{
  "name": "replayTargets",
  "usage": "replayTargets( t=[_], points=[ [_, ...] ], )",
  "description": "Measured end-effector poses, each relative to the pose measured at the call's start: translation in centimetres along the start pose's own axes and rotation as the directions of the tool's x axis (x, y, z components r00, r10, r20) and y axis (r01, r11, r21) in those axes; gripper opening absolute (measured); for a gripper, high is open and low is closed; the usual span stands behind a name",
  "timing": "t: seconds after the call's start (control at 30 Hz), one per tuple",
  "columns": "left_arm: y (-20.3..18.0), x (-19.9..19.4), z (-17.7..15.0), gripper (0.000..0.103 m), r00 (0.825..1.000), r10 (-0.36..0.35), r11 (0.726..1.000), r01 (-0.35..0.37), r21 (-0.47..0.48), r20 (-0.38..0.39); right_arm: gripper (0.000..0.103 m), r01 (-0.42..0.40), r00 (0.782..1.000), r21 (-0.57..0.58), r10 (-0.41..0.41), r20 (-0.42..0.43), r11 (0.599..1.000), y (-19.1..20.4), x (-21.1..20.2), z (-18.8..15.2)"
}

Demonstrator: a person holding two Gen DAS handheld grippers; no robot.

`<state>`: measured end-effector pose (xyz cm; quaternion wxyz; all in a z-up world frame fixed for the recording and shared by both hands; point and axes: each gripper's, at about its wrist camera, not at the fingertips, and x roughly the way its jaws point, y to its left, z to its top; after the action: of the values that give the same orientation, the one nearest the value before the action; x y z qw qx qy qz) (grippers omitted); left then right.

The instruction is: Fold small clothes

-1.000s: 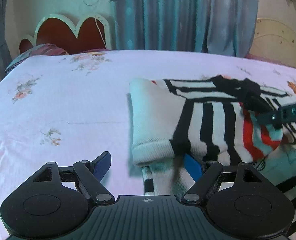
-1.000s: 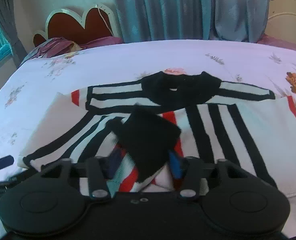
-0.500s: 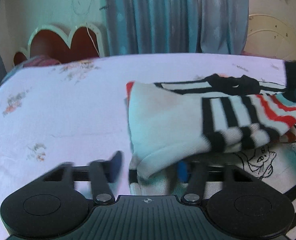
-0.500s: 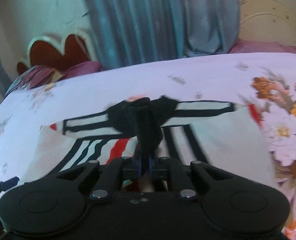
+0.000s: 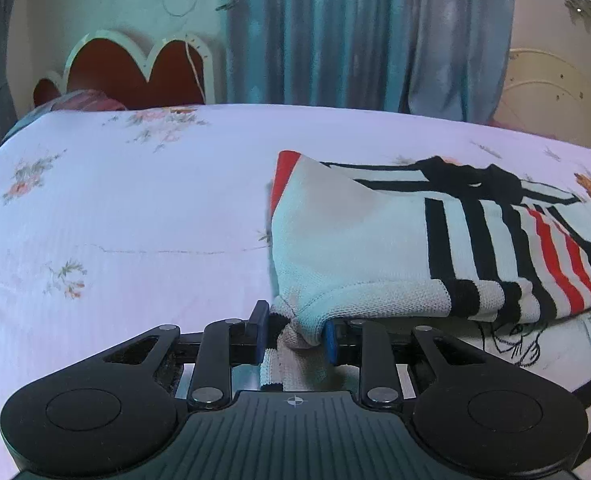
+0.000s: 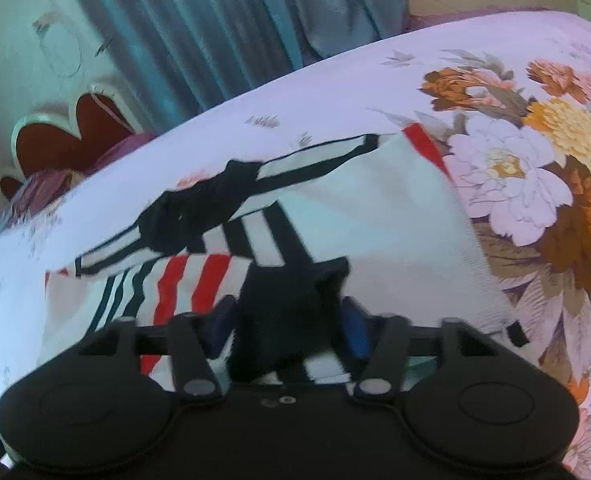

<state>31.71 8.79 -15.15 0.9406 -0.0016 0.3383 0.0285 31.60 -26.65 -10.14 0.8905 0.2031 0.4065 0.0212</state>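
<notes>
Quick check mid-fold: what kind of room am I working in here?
Most likely a bedroom. The striped sweater lies on a bed with a floral sheet, a scalloped headboard stands behind it, and long blue curtains hang along the wall.

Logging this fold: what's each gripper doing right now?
Left gripper: shut on the sweater hem.
Right gripper: jaws apart around the black cuff; grip cannot be told.
</notes>
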Motion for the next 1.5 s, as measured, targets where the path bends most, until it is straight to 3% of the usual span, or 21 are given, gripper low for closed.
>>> replayTargets(
  t=[0.1,0.17,0.23,0.43,0.5,0.6,0.73,0.83,0.87,1.0,1.1,1.2,1.23,1.27,1.3,1.5],
  points=[
    [0.3,0.5,-0.2,0.027,1.000,-0.004,0.999,0.003,-0.041,-0.021,0.035,-0.021,0.999,-0.012,0.021,-0.041,1.000,0.0,0.6,0.0],
    [0.3,0.5,-0.3,0.027,1.000,-0.002,0.999,0.001,-0.052,-0.027,0.014,-0.026,0.997,-0.008,0.026,-0.069,1.000,-0.1,1.2,-0.3],
    [0.0,0.4,-0.2,0.027,1.000,0.008,0.999,-0.008,-0.034,-0.025,0.008,-0.047,0.996,-0.016,0.045,-0.072,0.999,0.2,1.2,-0.3],
    [-0.4,0.6,-0.3,0.027,0.999,0.020,0.999,-0.021,-0.037,-0.032,0.007,0.018,0.988,-0.284,0.026,0.149,0.959,4.1,-2.4,1.5],
    [-0.4,0.8,-0.3,0.027,0.999,0.018,0.999,-0.020,-0.041,-0.042,0.007,0.043,0.993,-0.285,-0.009,0.118,0.958,3.3,-1.5,1.7],
    [-0.4,0.9,-0.1,0.027,0.998,0.019,0.999,-0.022,-0.046,-0.055,0.009,0.046,0.997,-0.233,-0.058,-0.048,0.971,1.2,1.6,0.9],
    [-0.6,0.9,0.1,0.027,0.997,0.026,0.999,-0.028,-0.033,-0.070,0.027,0.053,0.997,-0.219,-0.062,-0.035,0.974,0.8,1.0,0.7],
    [-0.7,0.9,0.4,0.027,0.996,0.030,0.999,-0.033,-0.028,-0.086,0.061,0.054,0.999,-0.190,-0.054,0.007,0.980,0.2,0.1,1.9],
    [-0.8,0.9,0.5,0.027,0.996,0.032,0.999,-0.034,-0.026,-0.086,0.065,0.054,0.998,-0.178,-0.050,0.022,0.983,-0.1,-0.2,2.4],
    [-0.9,0.9,0.4,0.027,0.995,0.039,0.999,-0.040,-0.014,-0.088,0.065,0.027,1.000,-0.117,-0.027,0.004,0.993,-0.9,0.5,3.7],
    [-1.1,0.9,0.3,0.027,0.995,0.047,0.999,-0.047,0.000,-0.084,0.056,0.038,0.998,-0.107,-0.043,-0.044,0.994,-1.0,2.4,3.5],
    [-1.3,1.0,0.1,0.027,0.995,0.053,0.999,-0.052,0.010,-0.080,0.040,0.031,0.997,-0.113,-0.039,-0.067,0.993,-0.4,3.6,3.2],
    [-1.2,0.9,0.1,0.027,0.995,0.053,0.999,-0.052,0.010,-0.079,0.032,0.032,0.997,-0.135,-0.042,-0.067,0.990,0.1,3.8,3.1],
    [-1.3,0.9,0.1,0.027,0.995,0.053,0.999,-0.053,0.010,-0.079,0.016,0.031,0.997,-0.153,-0.041,-0.063,0.988,0.5,3.8,3.0],
    [-1.3,0.9,0.1,0.027,0.995,0.053,0.999,-0.053,0.011,-0.079,0.009,0.021,0.997,-0.170,-0.032,-0.063,0.985,0.8,3.7,3.0],
    [-1.3,0.8,0.0,0.027,0.996,0.058,0.998,-0.057,0.019,-0.073,0.006,0.054,0.997,-0.302,-0.032,0.076,0.952,2.6,1.3,3.6]
  ],
)
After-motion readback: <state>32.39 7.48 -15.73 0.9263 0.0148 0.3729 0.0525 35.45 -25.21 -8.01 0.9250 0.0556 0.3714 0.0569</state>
